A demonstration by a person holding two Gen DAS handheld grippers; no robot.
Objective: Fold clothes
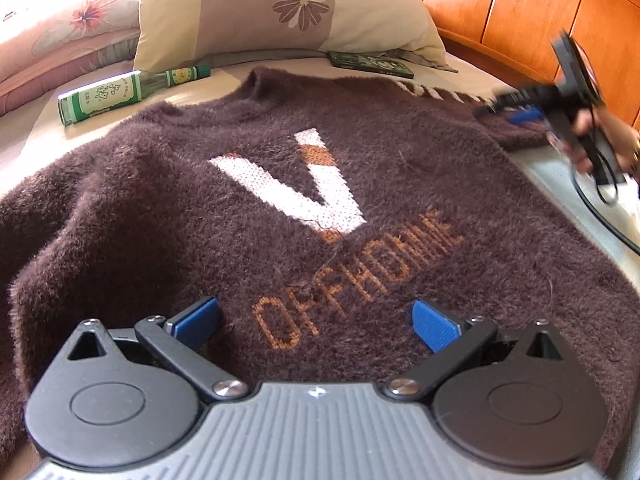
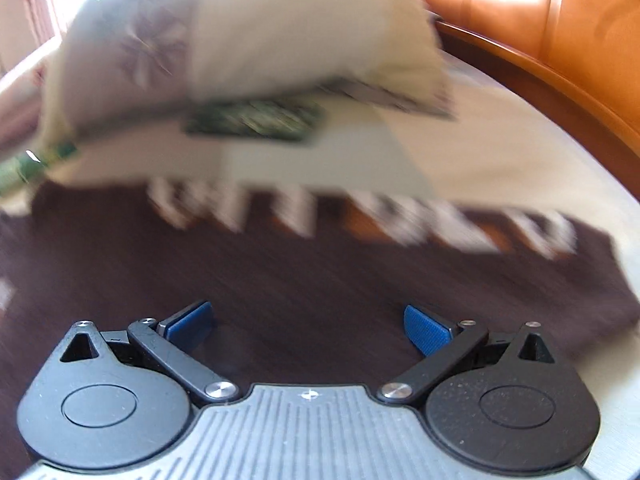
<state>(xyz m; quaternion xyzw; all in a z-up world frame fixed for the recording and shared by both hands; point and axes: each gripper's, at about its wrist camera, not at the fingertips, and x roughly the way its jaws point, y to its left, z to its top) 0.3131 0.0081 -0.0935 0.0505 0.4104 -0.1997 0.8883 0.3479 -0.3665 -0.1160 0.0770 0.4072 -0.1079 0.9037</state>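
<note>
A fuzzy dark brown sweater point(image 1: 168, 200) with a white V and orange lettering lies spread flat on the bed. My left gripper point(image 1: 316, 322) hovers open over its lower hem, blue pads wide apart and holding nothing. The right gripper point(image 1: 516, 110) shows in the left wrist view at the sweater's far right sleeve, held by a hand point(image 1: 608, 136). In the blurred right wrist view, my right gripper point(image 2: 308, 326) is open above the brown sleeve point(image 2: 280, 264), whose striped white and orange cuff point(image 2: 360, 212) lies just ahead.
A green glass bottle point(image 1: 120, 94) lies on the bed left of the collar. A dark green flat packet point(image 1: 372, 64) rests under a floral pillow point(image 1: 280, 4). An orange wooden headboard point(image 1: 540, 8) runs along the right. A black cable point(image 1: 596, 204) trails on the sheet.
</note>
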